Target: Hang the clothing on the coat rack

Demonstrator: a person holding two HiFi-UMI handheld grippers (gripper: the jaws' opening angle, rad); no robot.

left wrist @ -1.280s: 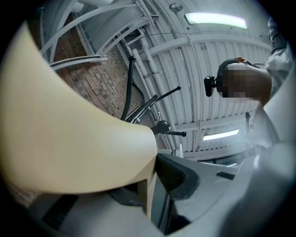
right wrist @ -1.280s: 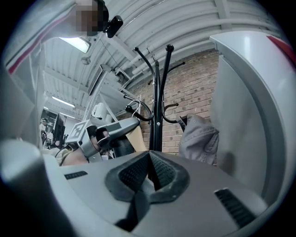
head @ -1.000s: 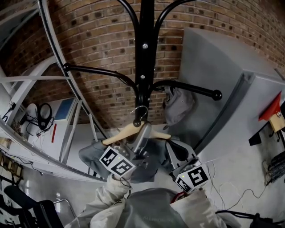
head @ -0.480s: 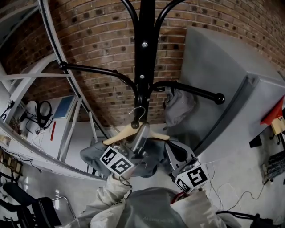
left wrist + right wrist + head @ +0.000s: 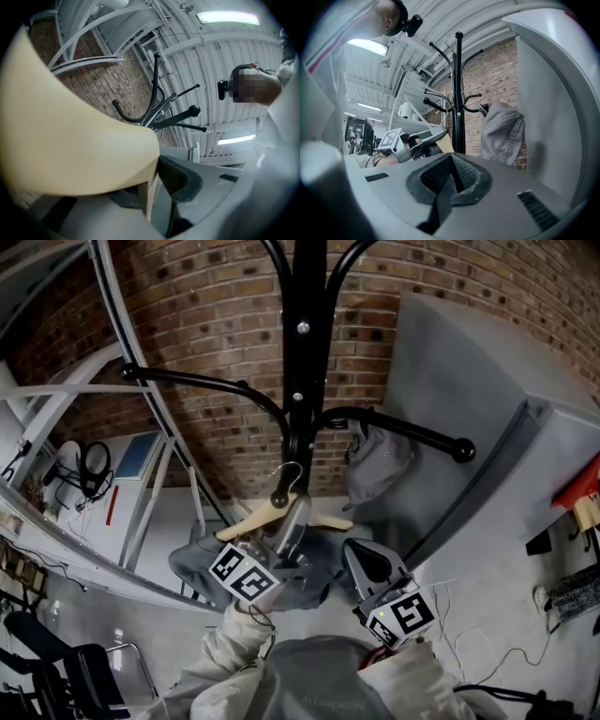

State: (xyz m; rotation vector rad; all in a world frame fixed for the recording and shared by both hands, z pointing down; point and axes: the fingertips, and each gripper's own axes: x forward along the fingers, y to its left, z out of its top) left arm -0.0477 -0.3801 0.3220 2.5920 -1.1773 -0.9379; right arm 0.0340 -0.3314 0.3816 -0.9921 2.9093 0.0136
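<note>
1. The coat rack stands at 12 o'clock from me, its black pole in front of the brick wall. One grey garment hangs on the arm that points to 3 o'clock.
2. The clothing, also grey, hangs on the wooden hanger at 6 o'clock of the pole, not yet on the rack.
3. My left gripper pinches the hanger at its neck. My right gripper, at 3 o'clock of the left one, has its jaws pressed together with nothing between them.
4. The metal hook is near the pole and catches nothing. I judge this is the lifting step: the hook must next go up and over a free arm, perhaps the one toward 9 o'clock, before I let go.
</note>
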